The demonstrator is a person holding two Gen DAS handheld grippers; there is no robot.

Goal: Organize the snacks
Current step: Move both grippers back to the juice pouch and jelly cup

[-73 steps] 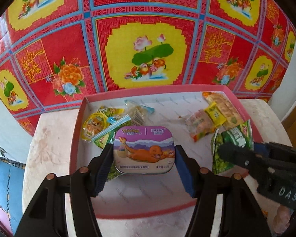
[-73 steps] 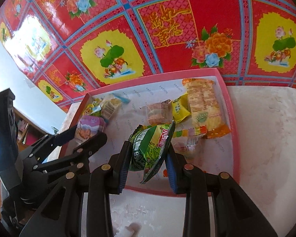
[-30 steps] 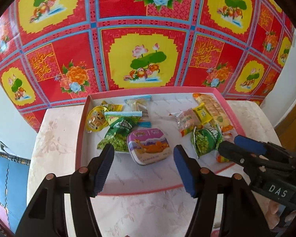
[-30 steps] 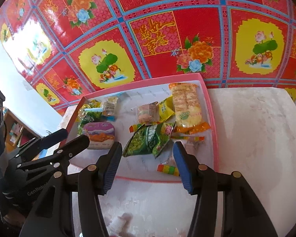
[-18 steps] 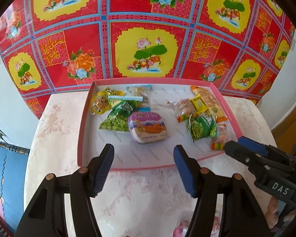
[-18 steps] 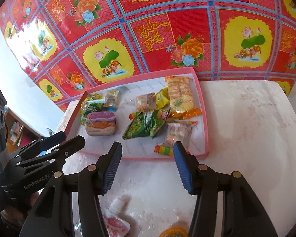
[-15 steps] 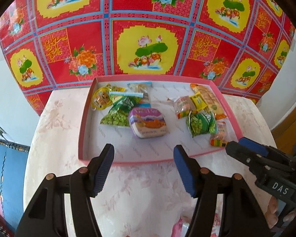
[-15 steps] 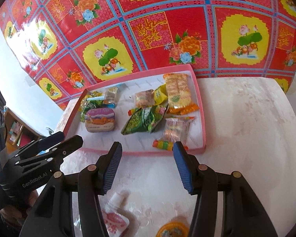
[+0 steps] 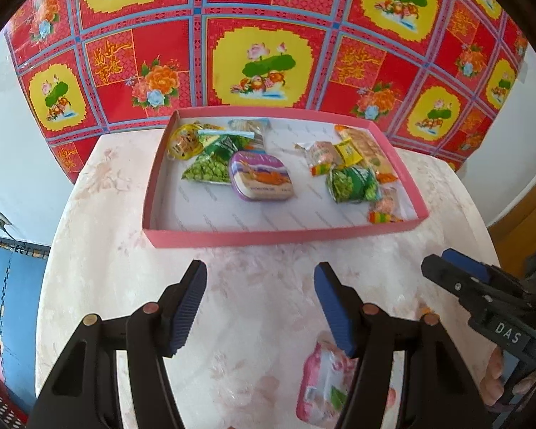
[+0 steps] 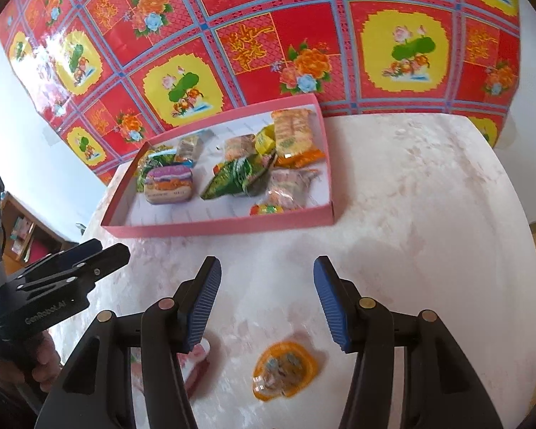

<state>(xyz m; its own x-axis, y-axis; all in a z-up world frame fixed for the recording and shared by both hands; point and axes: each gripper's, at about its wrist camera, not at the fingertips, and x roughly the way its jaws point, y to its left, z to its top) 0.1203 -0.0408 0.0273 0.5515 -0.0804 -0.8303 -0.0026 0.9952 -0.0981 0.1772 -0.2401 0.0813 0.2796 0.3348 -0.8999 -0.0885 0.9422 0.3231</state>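
Here, two hand-held grippers hover above a pale marbled table (image 9: 100, 250), both with blue-padded fingers spread wide and holding nothing. From the right wrist view, the left gripper (image 10: 100, 250) at the far left carries a label that seems to read "GenRobot.AI". Further right, a pink tray (image 9: 275, 237) sits at the table's far edge, holding snacks: a green pea packet (image 9: 207, 171), a purple cartoon tin (image 9: 262, 176) whose print is too small to read, another green packet (image 9: 352, 184), and a cracker pack (image 9: 366, 148). Nearer, outside the tray, lie a pink pouch (image 9: 323, 389) and an orange jelly cup (image 10: 284, 370). The right gripper (image 9: 450, 268) reads "DAS".
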